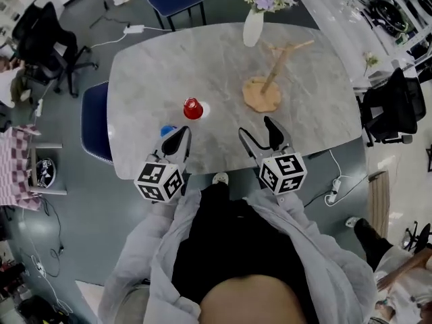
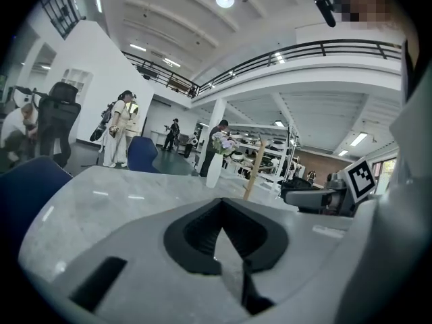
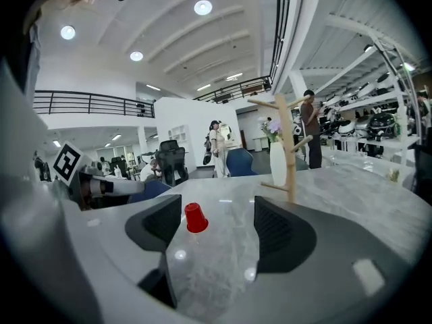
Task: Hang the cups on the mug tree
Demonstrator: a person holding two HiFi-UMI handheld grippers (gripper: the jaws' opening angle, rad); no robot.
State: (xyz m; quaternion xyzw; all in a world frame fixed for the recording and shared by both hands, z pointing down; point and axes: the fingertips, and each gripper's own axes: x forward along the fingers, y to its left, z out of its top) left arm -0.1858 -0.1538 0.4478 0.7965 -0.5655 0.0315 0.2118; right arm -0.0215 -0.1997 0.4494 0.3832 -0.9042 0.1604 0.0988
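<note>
Marble table (image 1: 202, 66), open-plan office; left gripper (image 1: 181, 132) closed, right gripper (image 1: 255, 128) wide, empty.

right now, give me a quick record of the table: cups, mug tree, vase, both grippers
table: grey marbled top
red cup: upside down, standing apart from the mug tree
blue cup: near the table's front edge, partly hidden by the left gripper
mug tree: wooden, upright, pegs bare
vase: white, holds flowers, at the far edge
left gripper: jaws together, nothing between them
right gripper: jaws apart, empty, aimed toward the red cup
cups hung: none
</note>
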